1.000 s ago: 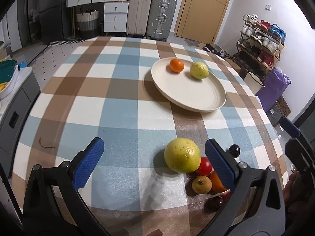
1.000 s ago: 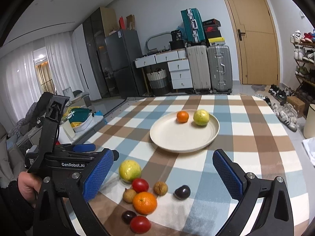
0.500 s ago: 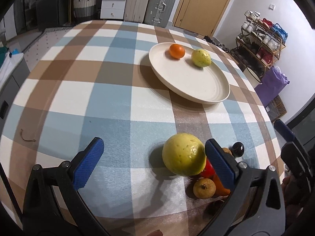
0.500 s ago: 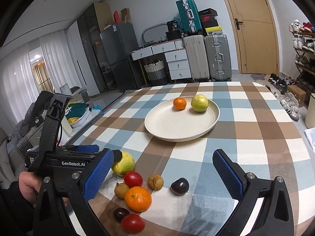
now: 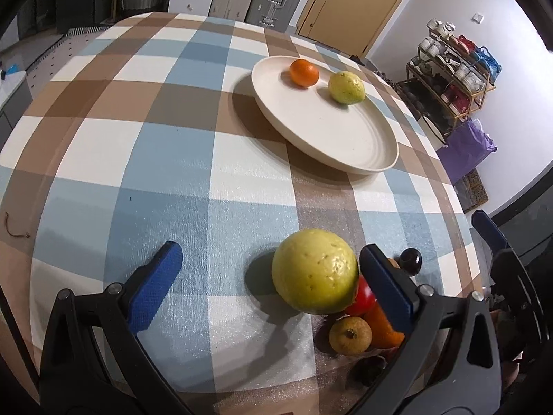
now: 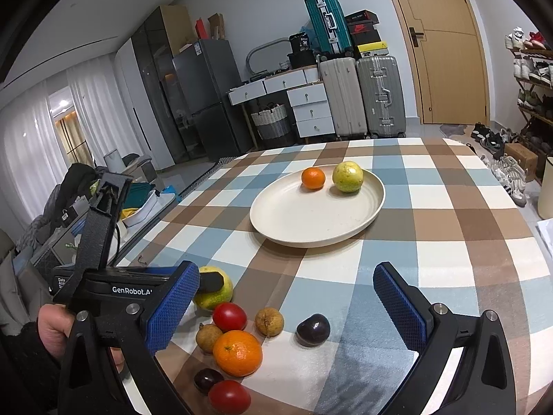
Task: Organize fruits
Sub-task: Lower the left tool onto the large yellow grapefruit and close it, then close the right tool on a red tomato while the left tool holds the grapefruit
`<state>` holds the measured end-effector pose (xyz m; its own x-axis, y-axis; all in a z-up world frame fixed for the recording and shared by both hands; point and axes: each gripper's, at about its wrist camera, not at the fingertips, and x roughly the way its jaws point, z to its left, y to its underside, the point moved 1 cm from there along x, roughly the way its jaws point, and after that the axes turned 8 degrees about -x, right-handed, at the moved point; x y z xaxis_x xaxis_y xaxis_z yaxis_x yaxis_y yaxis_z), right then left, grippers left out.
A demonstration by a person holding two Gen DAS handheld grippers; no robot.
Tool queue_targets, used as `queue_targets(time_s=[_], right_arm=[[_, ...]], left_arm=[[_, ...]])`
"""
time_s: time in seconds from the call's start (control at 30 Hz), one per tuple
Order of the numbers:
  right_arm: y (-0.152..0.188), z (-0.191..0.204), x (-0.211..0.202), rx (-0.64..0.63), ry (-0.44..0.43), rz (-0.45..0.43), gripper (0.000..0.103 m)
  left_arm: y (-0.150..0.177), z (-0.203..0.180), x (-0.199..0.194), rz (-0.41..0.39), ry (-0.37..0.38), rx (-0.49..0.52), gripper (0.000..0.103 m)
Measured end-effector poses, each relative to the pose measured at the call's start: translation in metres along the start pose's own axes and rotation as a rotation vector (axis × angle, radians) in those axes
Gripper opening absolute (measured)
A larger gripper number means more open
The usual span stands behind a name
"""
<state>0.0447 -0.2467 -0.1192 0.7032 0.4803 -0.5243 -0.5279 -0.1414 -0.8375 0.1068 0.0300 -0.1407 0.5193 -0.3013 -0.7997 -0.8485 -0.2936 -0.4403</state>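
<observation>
Advance of left gripper [image 5: 269, 287]: since a second earlier it had closed on the guava [image 5: 314, 271], which now lay between its spread jaws, just beside the right-hand pad; no contact could be confirmed. Right gripper [image 6: 285, 306] also lowered and nearer the loose fruit, jaws spread wide, holding nothing.

Writing: "GenRobot.AI" in white on the left gripper's body [image 6: 131, 290], right-wrist view only; a partly hidden label beginning "Data" beside it. Number "36" on a black box [image 6: 304, 43] atop the drawers.

Plate [image 6: 276, 221]: cream, round, mid-table, carrying a small orange [image 6: 313, 178] and a yellow-green fruit [image 6: 347, 176] side by side at its far edge.

Loose fruit, near edge of table: right-wrist view showed a tomato [image 6: 229, 316], two brown fruits [image 6: 269, 321], a dark plum [image 6: 313, 329], a large orange [image 6: 237, 352], a second dark fruit [image 6: 207, 379] and a second tomato [image 6: 228, 396]. Left-wrist view hid most of these behind the guava and pad.

Also right-wrist view only: a hand [image 6: 55, 328] gripping the left gripper's handle.

Surface: tablecloth [image 5: 172, 159] checked in blue, brown and white.

Room: wooden door [image 6: 446, 52], suitcases [image 6: 361, 95], white drawers, grey fridge, shoe rack [image 5: 452, 79], purple bag [image 5: 466, 148].
</observation>
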Motion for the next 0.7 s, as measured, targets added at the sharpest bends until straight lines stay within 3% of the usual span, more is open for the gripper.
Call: queue_targets(time_s=[0.1, 0.2, 0.27, 0.43, 0.7], right_arm=[[0.0, -0.001, 0.0, 0.005, -0.001, -0.001, 0.103], [0.0, -0.002, -0.001, 0.008, -0.001, -0.002, 0.103], [0.001, -0.002, -0.002, 0.011, -0.003, -0.005, 0.103], [0.002, -0.003, -0.004, 0.02, -0.006, -0.004, 0.103], [0.008, 0.001, -0.013, 0.031, -0.034, 0.0, 0.102]], left_arm=[[-0.001, -0.001, 0.0, 0.003, 0.025, -0.004, 0.092], [0.0, -0.002, 0.0, 0.018, 0.074, -0.005, 0.073], [0.002, -0.006, -0.001, 0.031, 0.119, 0.001, 0.047], [0.003, -0.003, -0.001, 0.041, 0.158, -0.011, 0.047], [0.003, 0.005, -0.019, 0.004, 0.138, -0.025, 0.047]])
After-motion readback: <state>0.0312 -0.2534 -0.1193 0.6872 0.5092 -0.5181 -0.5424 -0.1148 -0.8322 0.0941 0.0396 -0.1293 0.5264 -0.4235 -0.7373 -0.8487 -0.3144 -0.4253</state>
